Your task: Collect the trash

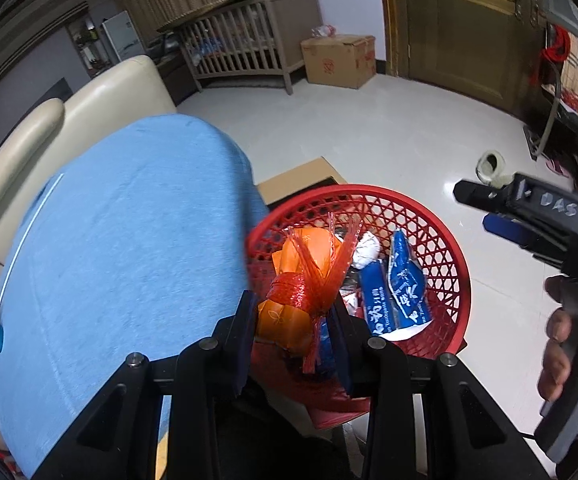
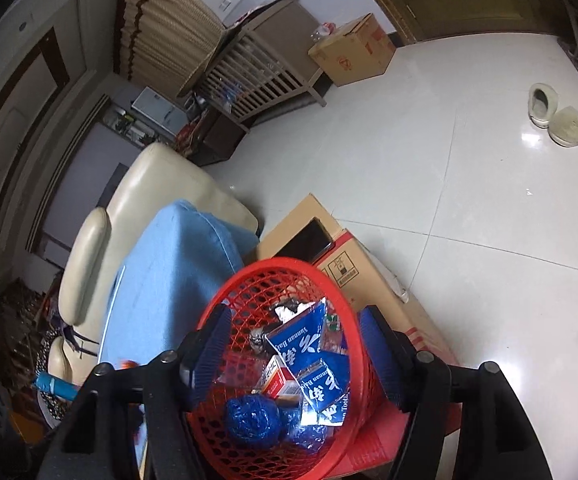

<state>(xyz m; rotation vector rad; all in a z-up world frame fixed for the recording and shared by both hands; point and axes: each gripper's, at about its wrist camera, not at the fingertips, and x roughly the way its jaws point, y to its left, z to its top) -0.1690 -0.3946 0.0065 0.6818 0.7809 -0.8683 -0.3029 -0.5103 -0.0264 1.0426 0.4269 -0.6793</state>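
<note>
My left gripper (image 1: 293,308) is shut on an orange wrapper bundled in red mesh netting (image 1: 285,320), held just over the near left rim of the red plastic basket (image 1: 429,240). Inside the basket lie blue toothpaste packets (image 1: 405,280) and white crumpled paper. My right gripper (image 1: 477,208), held by a hand, hovers to the right of the basket. In the right wrist view the right gripper (image 2: 297,352) stands open above the basket (image 2: 285,264), nothing between its pads. Below it lie blue packets (image 2: 301,344), a small box (image 2: 277,380) and a crumpled blue ball (image 2: 253,420).
The basket rests on a cardboard box (image 2: 353,264) with a dark phone (image 2: 309,240) on top. A blue cushion (image 1: 121,260) on a cream sofa (image 1: 129,80) lies left. Slippers (image 2: 561,120), a crib (image 1: 241,48) and another carton (image 1: 339,60) stand on the white tiled floor.
</note>
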